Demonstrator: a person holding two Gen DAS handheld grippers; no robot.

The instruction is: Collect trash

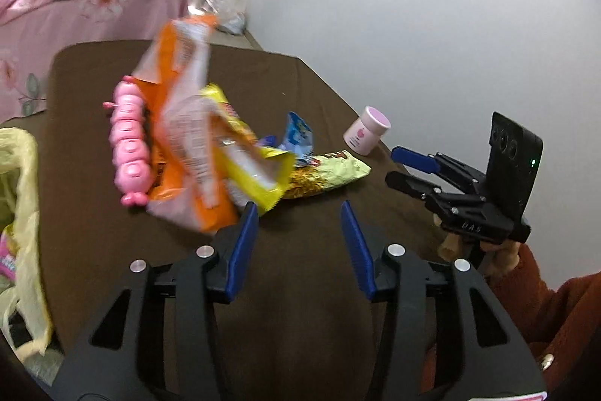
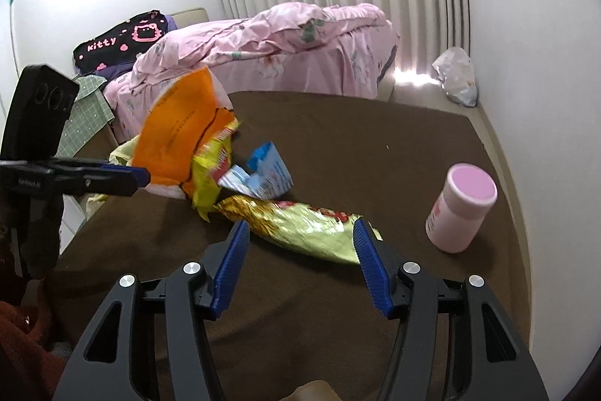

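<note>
Most trash is not yet collected: the orange wrapper, yellow wrapper, blue packet and green-gold bag lie beside the pink toy on the brown tabletop. The left tongs and right tongs stand apart, empty. A yellow bag, left of the toy, already holds something.

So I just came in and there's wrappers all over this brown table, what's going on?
A person is collecting trash with a handheld gripper in each hand. The left gripper has its jaws open and empty beside the orange packet and yellow wrapper. The right gripper is open, its jaws reaching either side of the green-gold snack bag, not gripping. A yellow bag hangs at the table's left edge.
</note>
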